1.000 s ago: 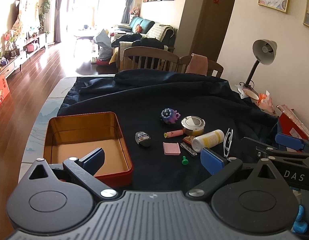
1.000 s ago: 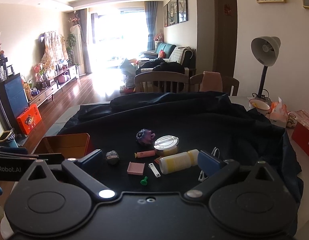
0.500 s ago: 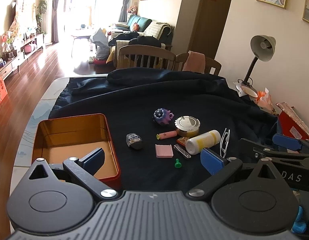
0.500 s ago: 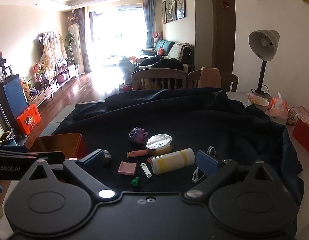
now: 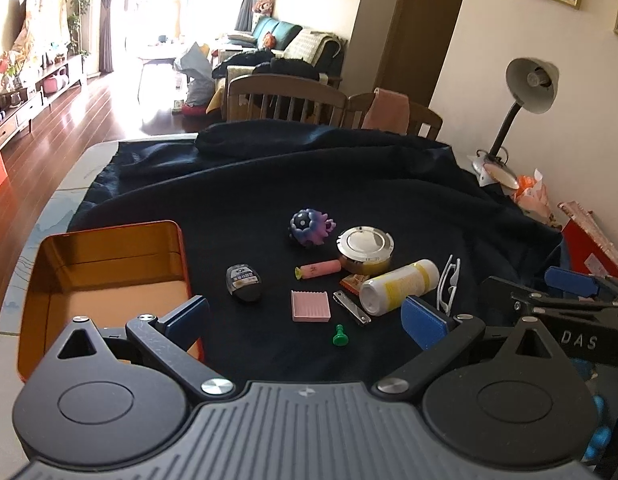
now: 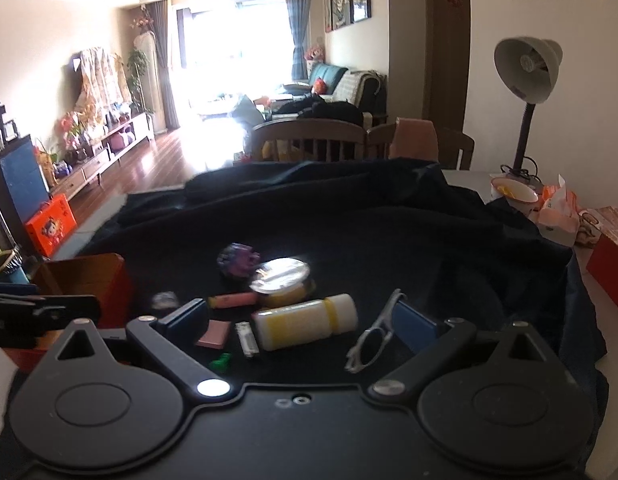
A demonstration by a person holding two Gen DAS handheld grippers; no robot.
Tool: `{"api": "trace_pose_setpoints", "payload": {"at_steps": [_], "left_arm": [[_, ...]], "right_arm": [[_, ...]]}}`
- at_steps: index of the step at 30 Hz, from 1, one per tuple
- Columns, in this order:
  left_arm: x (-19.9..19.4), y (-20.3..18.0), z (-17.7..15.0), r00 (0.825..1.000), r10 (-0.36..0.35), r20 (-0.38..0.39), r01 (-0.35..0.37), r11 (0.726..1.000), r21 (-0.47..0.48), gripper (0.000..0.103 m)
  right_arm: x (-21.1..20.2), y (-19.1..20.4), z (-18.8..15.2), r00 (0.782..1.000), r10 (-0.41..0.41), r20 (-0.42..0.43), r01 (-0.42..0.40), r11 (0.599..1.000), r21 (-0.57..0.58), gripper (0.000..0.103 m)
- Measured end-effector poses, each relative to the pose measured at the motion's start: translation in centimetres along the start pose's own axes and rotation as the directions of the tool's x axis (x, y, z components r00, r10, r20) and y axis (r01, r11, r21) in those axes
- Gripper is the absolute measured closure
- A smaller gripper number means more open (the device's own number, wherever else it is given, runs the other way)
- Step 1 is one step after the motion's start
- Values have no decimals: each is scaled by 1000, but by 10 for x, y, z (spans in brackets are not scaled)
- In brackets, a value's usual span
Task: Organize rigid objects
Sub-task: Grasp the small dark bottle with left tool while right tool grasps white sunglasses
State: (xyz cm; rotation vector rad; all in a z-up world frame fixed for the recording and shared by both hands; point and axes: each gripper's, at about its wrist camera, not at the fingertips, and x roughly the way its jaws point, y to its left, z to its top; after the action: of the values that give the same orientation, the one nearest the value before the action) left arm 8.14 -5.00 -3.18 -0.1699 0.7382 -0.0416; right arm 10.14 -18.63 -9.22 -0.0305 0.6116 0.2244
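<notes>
Both grippers are held above the near edge of the counter, and each has its fingers spread wide with nothing between them. The left gripper [image 5: 305, 314] looks over the whole scatter; the right gripper [image 6: 303, 320] is lower and closer to the right part of it.

The risk I see is crowding. The white and yellow bottle [image 5: 399, 286] lies on its side, so a touch from one finger could make it roll into the nail clipper [image 5: 352, 307] or push the white glasses [image 5: 448, 282] toward the right, where the dark cloth [image 5: 349, 176] falls away. The round tin [image 5: 365, 249] is touching or nearly touching the pink tube [image 5: 319, 270], so a grasp there may catch both. The green pin [image 5: 339, 335] is small and could slip from wide fingers.

In the right wrist view the bottle [image 6: 305, 322] lies between the two fingers and just beyond them, with the glasses [image 6: 375, 334] against the right finger [image 6: 415, 326]. The orange tin box [image 5: 109, 280], still without any object inside, stands at the near left, partly behind the left finger [image 5: 187, 316] of the left gripper
</notes>
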Motion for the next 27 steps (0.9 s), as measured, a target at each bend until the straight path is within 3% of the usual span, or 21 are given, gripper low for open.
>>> {"api": "trace_pose_setpoints", "payload": {"at_steps": [16,27], "left_arm": [[83,-6,16,988,154,-24,-154,988,15,0],[136,3,15,966,251,-66,-250,968,23,1]], "right_arm": [[89,-69,-6,985,-58,-163,60,998,5,23],[119,-66,-14,967,40,-252,-55,997,-52,32]]}}
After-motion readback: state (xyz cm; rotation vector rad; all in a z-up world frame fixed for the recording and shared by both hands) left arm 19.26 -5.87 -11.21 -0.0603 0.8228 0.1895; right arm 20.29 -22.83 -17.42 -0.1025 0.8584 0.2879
